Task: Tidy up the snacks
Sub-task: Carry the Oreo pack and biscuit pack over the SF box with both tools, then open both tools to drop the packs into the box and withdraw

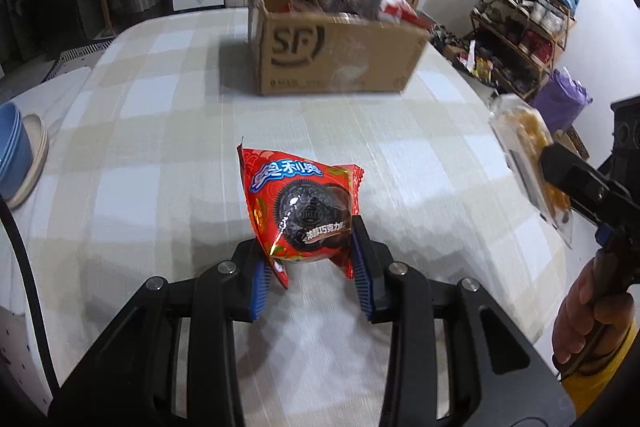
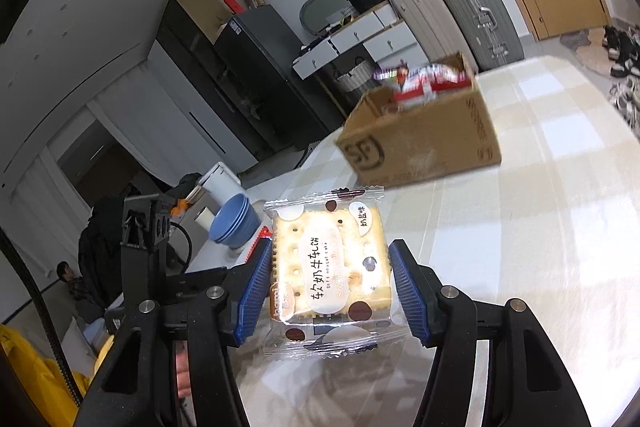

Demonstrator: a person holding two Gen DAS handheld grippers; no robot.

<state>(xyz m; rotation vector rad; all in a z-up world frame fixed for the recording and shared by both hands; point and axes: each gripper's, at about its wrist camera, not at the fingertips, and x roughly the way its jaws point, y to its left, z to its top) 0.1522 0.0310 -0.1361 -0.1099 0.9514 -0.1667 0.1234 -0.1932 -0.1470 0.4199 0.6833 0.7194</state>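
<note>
My left gripper (image 1: 310, 267) pinches the light, crinkly red Oreo packet (image 1: 302, 211) low, my right gripper (image 2: 328, 285) squeezes the brittle clear-wrapped nougat cracker (image 2: 326, 275) by its edges.

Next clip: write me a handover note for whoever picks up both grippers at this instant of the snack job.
Left gripper: jaws shut on the red Oreo packet, held above the checked tablecloth.
Right gripper: jaws shut on the clear-wrapped nougat cracker packet, also lifted.
Brown cardboard SF box stands ahead at the far end of the table, already heaped with snack packets.
Done: both packets picked up.
Left: probably carry both to the box and release them inside.
</note>
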